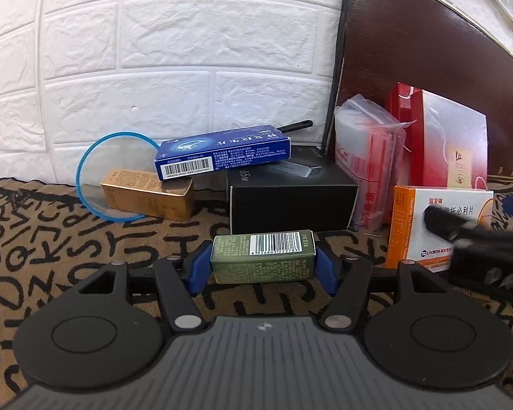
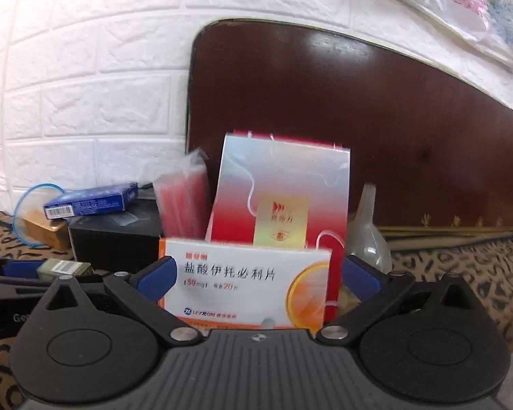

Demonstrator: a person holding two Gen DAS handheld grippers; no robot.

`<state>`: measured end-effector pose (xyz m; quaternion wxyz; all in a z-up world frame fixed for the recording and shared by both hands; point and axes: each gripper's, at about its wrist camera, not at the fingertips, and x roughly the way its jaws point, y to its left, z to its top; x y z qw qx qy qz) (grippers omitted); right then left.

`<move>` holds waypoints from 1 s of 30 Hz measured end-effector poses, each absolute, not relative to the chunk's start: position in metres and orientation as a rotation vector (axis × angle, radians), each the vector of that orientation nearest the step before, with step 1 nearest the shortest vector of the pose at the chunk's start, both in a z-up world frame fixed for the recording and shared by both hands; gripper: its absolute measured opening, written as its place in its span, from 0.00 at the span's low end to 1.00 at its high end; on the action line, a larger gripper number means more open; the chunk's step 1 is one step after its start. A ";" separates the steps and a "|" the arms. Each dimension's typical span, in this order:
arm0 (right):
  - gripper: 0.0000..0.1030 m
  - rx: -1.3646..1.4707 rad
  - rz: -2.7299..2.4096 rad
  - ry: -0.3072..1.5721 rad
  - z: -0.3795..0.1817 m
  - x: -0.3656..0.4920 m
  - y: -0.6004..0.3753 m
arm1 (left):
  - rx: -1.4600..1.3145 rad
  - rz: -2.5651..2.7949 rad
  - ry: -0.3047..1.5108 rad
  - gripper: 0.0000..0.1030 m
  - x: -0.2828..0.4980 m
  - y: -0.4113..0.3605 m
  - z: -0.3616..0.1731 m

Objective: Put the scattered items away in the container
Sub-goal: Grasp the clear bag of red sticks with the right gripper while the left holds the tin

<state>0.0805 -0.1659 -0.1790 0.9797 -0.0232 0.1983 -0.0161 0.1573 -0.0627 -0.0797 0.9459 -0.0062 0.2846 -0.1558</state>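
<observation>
A barcoded carton [image 1: 263, 257] lies before the 65W box [image 1: 292, 201]; left of it, 1 flat pack [image 1: 222, 153] rests on another carton [image 1: 147, 194].

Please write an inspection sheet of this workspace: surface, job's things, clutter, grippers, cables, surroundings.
Surface: patterned cloth with black letter-like marks.
Job's things: green box in left gripper; white-orange medicine box between the fingers of right gripper; red gift bag upright behind it.
Clutter: blue box lying across gold box and black box; blue-rimmed clear lid; plastic bag of red items.
Grippers: left shut on green box; right's contact unclear.
Cables: nothing seen.
Surroundings: white brick wall; dark wooden board.
</observation>
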 end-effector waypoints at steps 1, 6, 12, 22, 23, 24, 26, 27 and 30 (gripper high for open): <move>1.00 -0.034 0.000 0.415 -0.175 0.082 -0.174 | -0.020 -0.323 0.576 0.60 0.158 -0.062 -0.079; 1.00 -0.124 0.217 0.373 -0.141 0.085 -0.191 | 0.000 -0.326 0.539 0.60 0.153 -0.059 -0.075; 0.98 -0.065 0.352 0.340 -0.114 0.107 -0.174 | -0.022 -0.298 0.530 0.60 0.150 -0.048 -0.072; 0.64 -0.069 0.251 0.426 -0.154 0.150 -0.126 | -0.053 -0.317 0.552 0.61 0.154 -0.040 -0.078; 0.53 -0.039 0.232 0.431 -0.154 0.153 -0.130 | -0.056 -0.324 0.554 0.61 0.155 -0.039 -0.078; 0.47 -0.043 0.195 0.430 -0.155 0.154 -0.132 | -0.058 -0.328 0.555 0.61 0.156 -0.038 -0.078; 0.42 -0.116 0.155 0.447 -0.159 0.158 -0.128 | -0.060 -0.331 0.557 0.61 0.157 -0.037 -0.079; 0.42 -0.152 0.156 0.454 -0.160 0.159 -0.124 | -0.058 -0.334 0.557 0.61 0.157 -0.037 -0.079; 0.30 -0.269 0.174 0.486 -0.164 0.163 -0.114 | -0.053 -0.340 0.558 0.61 0.158 -0.036 -0.078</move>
